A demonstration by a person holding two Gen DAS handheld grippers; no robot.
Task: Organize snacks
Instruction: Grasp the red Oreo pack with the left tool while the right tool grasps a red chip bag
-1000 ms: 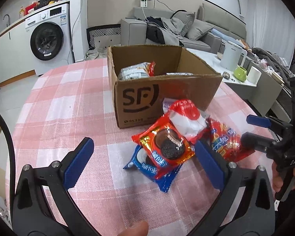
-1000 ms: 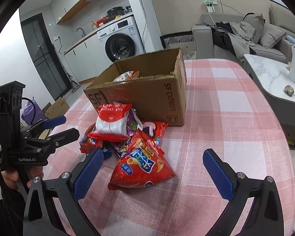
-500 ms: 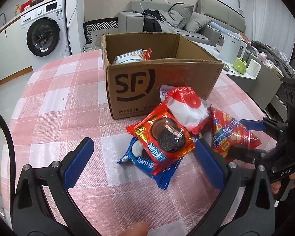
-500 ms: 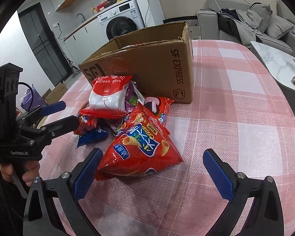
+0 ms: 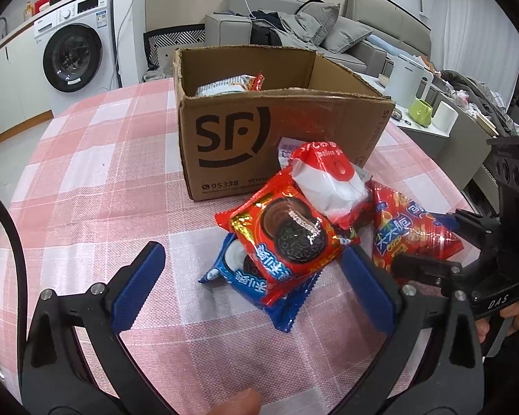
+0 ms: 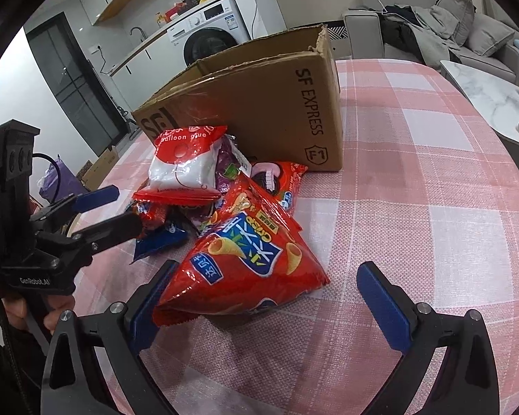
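Note:
A pile of snack packets lies on the checked tablecloth before an open cardboard box. A red Oreo packet rests on a blue Oreo packet, with a white-and-red packet behind it. A red bag of corn cones lies at the right of the pile. My left gripper is open, its jaws either side of the two Oreo packets. My right gripper is open around the near end of the cone bag. One packet lies inside the box.
The round table carries a pink checked cloth. A washing machine stands at the back left and a grey sofa behind the box. A low side table to the right holds a kettle, a green cup and a white cup.
Both grippers have moved forward and down toward the pile. The left jaws now flank the Oreo packets, and the right jaws now reach around the cone bag's near end.

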